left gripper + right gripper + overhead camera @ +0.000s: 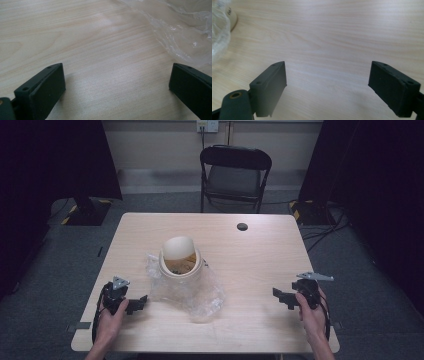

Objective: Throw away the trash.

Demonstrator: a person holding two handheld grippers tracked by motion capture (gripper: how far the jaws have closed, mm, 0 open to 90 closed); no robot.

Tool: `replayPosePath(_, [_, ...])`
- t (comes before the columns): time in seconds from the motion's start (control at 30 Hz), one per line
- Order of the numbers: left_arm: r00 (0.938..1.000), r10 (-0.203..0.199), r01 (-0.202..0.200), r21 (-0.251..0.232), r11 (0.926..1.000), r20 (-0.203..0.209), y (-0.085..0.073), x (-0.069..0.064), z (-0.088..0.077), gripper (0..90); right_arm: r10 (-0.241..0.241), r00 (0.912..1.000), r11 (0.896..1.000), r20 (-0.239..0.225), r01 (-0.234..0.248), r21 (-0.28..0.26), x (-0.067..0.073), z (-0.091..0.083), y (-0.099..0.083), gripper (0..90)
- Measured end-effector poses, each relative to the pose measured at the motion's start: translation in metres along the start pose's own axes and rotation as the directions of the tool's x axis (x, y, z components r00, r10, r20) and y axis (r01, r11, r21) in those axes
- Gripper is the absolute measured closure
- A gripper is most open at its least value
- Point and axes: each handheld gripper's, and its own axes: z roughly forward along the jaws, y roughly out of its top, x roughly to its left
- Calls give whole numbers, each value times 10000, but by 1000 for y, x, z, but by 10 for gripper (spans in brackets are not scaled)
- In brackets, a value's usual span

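Note:
A round cream cup (pixel 180 262) with its lid peeled up stands near the middle of the wooden table (pixel 250 255), dark contents showing inside. Crumpled clear plastic wrap (pixel 192 292) lies around and in front of it. My left gripper (pixel 141 302) rests low at the front left, jaws wide apart and empty, with the wrap's edge (pixel 180 37) just ahead. My right gripper (pixel 281 297) hovers at the front right, open, with bare wood between its jaws (pixel 327 82); the cup's base (pixel 233 18) and the wrap (pixel 219 37) sit far off at its left.
A small black round spot (pixel 242 226) marks the table's far side. A black folding chair (pixel 235 175) stands behind the table. Dark stands and cables flank the table on the grey floor.

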Motion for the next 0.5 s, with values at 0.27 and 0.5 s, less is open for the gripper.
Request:
replayPosePath(0.27, [10000, 3, -3, 1, 10000, -1, 0, 0, 0, 0, 216, 9990, 9992, 380, -229, 322, -12, 8, -22, 146])
replayPosePath(0.5, [10000, -13, 13, -34, 10000, -24, -1, 0, 0, 2, -598, 9886, 9974, 1384, 535, 485, -7, 18, -31, 141])
